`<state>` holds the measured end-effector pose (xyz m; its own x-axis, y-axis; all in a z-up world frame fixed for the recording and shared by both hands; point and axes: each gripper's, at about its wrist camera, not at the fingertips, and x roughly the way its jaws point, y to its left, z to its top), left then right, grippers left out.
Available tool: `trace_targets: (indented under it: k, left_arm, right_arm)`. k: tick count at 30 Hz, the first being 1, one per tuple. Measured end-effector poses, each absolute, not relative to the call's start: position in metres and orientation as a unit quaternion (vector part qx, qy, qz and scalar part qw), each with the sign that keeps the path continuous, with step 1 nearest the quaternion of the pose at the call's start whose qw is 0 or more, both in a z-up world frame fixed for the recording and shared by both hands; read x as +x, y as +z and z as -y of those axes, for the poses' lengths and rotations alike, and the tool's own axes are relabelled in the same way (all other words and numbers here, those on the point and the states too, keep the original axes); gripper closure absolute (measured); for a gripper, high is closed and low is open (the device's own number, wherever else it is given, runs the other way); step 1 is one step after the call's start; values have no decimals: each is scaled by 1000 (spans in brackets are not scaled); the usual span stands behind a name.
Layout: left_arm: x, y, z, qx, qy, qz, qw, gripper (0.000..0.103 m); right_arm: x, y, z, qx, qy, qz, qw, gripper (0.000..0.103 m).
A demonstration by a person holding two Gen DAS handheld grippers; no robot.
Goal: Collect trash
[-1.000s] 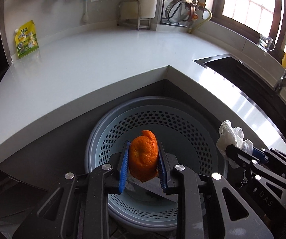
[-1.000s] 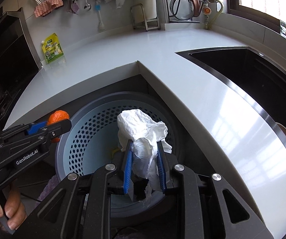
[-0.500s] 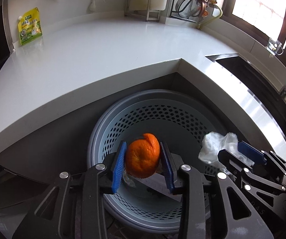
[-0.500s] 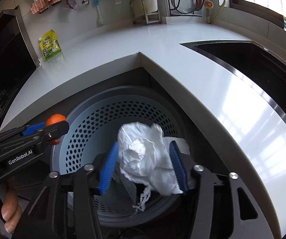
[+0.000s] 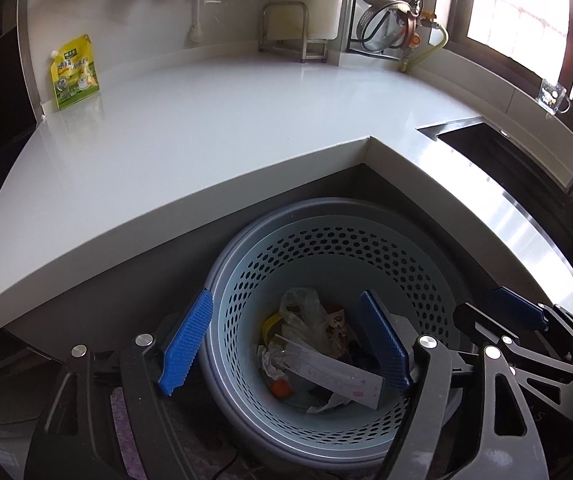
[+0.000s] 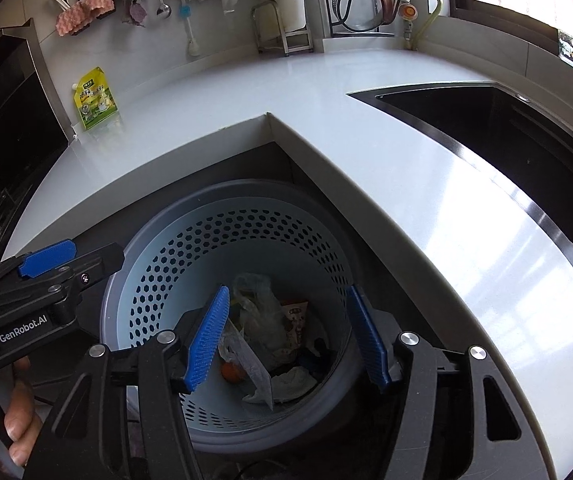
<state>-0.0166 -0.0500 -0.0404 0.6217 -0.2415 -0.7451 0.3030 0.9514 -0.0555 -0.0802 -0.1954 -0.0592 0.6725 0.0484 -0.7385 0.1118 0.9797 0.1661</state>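
The white counter (image 5: 190, 148) wraps around a perforated bin (image 5: 366, 248) on the floor. Both tongs hang over it empty: the left gripper (image 5: 286, 344) is opening, the right gripper (image 6: 288, 340) stands wide. Down among wrappers lie an orange peel (image 6: 232, 372) and, perhaps, the crumpled tissue (image 6: 296, 382).

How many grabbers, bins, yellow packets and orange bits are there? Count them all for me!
Grippers: 2, the left gripper, its jaws opening with nothing between them, and the right gripper, open and empty
Bin: 1, the round holey bin
Yellow packet: 1, the yellow packet on the counter
Orange bit: 1, the orange bit down in the bin
Total: 5
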Motion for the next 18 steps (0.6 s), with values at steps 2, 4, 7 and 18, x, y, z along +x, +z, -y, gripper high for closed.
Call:
trace_targets:
  k: [2,4,7,18]
  left_arm:
    - [-18,-40,50,40,-149,-406,901,27]
    - [-18,-39,49,40,-149,-406,901,26]
    - [-18,-39,48,41,-148,-405,902,26]
    - [-22,-34,45,45,-140,-396,906,22]
  right_arm:
    - [-80,-58,195,95,-19,-404,910,44]
    - [-81,-59,195,93,-22,-404,910,43]
    - [-82,-59,196,95,-24,-404,909,43]
    - [-84,-59,198,93,-27,-404,910,43]
